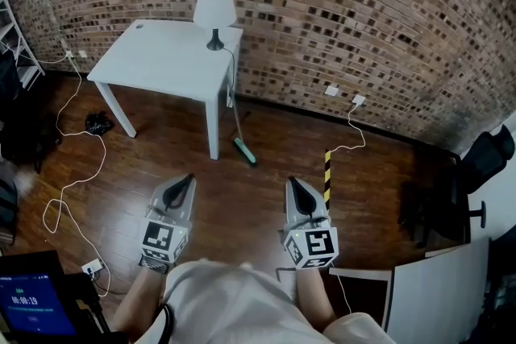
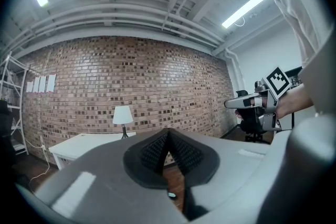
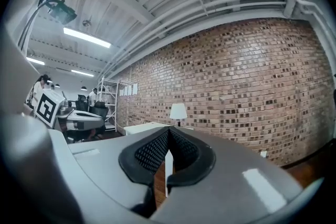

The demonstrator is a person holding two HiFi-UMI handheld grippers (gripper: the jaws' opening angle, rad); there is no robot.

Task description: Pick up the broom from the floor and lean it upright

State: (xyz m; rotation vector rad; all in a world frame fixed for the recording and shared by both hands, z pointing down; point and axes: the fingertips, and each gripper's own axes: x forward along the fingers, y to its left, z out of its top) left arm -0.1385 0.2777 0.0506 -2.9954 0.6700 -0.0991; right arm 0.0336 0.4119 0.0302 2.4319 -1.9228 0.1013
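The broom [image 1: 236,113] stands on end against the right side of the white table [image 1: 161,60]. Its thin handle runs up the table's edge and its teal brush head [image 1: 245,151] rests on the wooden floor. My left gripper [image 1: 187,180] and right gripper [image 1: 293,183] hover side by side nearer to me, well short of the broom, both pointing toward it. Each is shut with nothing between its pads, as the left gripper view [image 2: 168,132] and the right gripper view [image 3: 169,129] show. A white lamp [image 1: 215,12] stands on the table's far right corner.
A yellow-and-black striped post [image 1: 327,173] stands just right of the right gripper. White cables [image 1: 76,181] loop over the floor at left, near a black bag [image 1: 98,123]. An office chair [image 1: 484,165] and a white panel [image 1: 439,294] are at right. A brick wall [image 1: 363,20] runs behind.
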